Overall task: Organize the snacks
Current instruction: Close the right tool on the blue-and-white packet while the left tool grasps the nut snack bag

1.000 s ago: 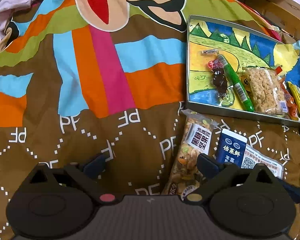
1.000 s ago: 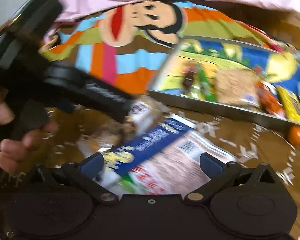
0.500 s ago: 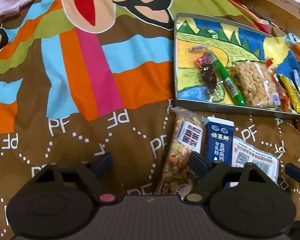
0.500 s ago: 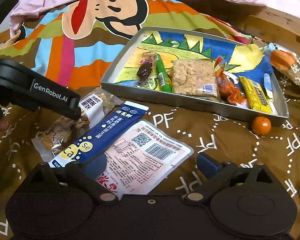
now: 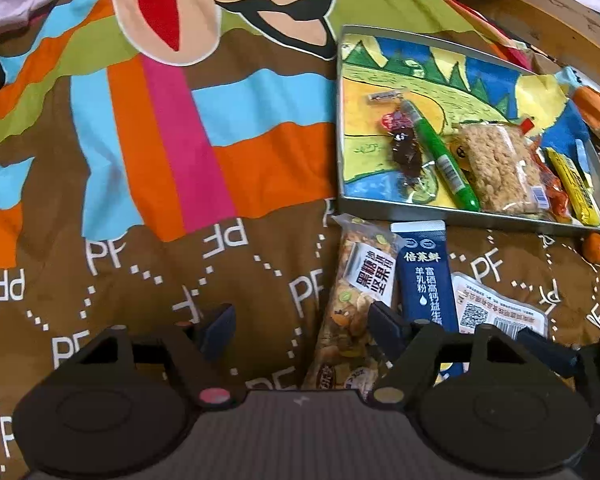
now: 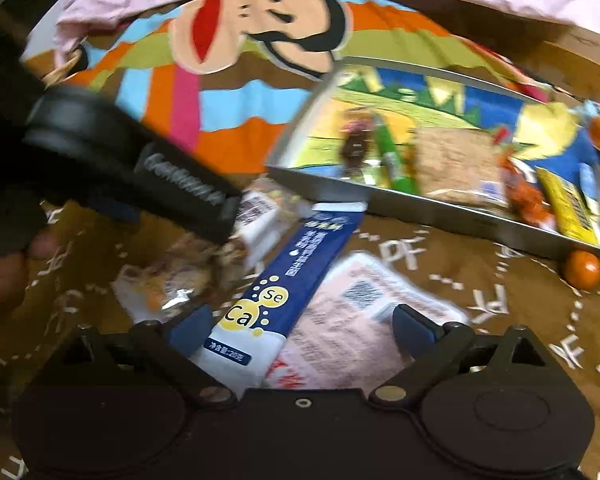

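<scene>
Closing over the brown printed blanket, the left gripper has its jaws apart and narrowing. The clear nut-and-seed snack bar with a white label lies partly between them, close to the right-hand finger; neither pad presses on it yet. The left-hand finger has only bare cloth beside it.

Right gripper hangs with jaws wide apart. The near end of the dark blue milk-powder sachet with yellow bubbles sits between them, nearer the left-hand finger, lying across the pale pink flat packet with a QR code. No contact that I can make out; this view is smeared.

Ahead of both sets of jaws stands the shallow metal tray with a painted landscape floor. It already holds a green tube, a puffed-rice cake in clear wrap, a yellow bar and a dark wrapped sweet. A small orange ball rests outside its near wall.

Step in hand, as I judge it: taking up the nut bar for the tray.
- Shift the left jaws toward the bar so it sits centred, not off one pad.
- Grip across the narrow width; the wrap looks slippery and crushable, so clamp gently.
- Keep the blanket out of the pinch.
- Lift clear of the blue sachet alongside.
</scene>
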`<state>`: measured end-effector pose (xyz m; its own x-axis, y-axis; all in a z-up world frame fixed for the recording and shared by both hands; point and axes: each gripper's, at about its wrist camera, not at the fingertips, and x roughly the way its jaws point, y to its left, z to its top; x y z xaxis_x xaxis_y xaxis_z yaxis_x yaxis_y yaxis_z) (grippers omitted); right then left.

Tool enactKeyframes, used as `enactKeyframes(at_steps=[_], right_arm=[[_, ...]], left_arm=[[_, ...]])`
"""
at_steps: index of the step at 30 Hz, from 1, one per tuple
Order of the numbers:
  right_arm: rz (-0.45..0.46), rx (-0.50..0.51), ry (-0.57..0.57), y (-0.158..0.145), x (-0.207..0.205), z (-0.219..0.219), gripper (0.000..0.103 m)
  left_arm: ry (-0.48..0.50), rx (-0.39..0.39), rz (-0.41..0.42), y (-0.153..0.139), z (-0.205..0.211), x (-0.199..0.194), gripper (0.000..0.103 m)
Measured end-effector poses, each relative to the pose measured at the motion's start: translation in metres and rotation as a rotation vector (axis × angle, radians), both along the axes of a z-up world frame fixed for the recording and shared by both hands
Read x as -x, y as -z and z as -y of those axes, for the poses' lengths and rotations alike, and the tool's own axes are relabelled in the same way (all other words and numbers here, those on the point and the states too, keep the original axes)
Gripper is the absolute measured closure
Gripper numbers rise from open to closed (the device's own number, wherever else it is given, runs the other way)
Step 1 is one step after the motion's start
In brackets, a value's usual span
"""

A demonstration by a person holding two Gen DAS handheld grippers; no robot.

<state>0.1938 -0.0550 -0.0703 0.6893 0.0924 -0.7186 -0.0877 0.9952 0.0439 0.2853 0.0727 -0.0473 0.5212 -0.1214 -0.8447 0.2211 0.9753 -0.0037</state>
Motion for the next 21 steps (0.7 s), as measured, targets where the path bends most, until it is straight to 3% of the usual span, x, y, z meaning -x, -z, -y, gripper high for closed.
enactKeyframes(at_steps=[4,5,8,16,18,20,21], right_arm=[[0.017,-0.02,0.021,-0.003,0.003,0.008,0.012],[0.027,-0.015,0.022,-0.004,0.004,0.007,0.021],[0.054,0.003,0.023,-0.005,0.005,0.006,0.031],[0.009,-0.108,0.035,0.009,-0.015,0.016,0.033],[0.01,-0.123,0.044,0.008,-0.016,0.018,0.039],[0.012,-0.134,0.045,0.007,-0.014,0.019,0.056],[0.011,-0.142,0.043,0.007,-0.013,0.019,0.06]], left_arm=[[0.034,0.006,0.002,-0.001,0.006,0.002,0.038],[0.044,0.006,0.003,-0.001,0.007,0.003,0.039],[0.069,0.008,0.002,-0.002,0.009,0.005,0.044],[0.108,0.016,-0.016,0.002,0.016,0.004,0.058],[0.122,0.027,-0.023,0.003,0.018,0.004,0.066],[0.141,0.013,-0.017,0.003,0.022,0.006,0.066],[0.153,0.005,-0.011,0.002,0.023,0.007,0.066]])
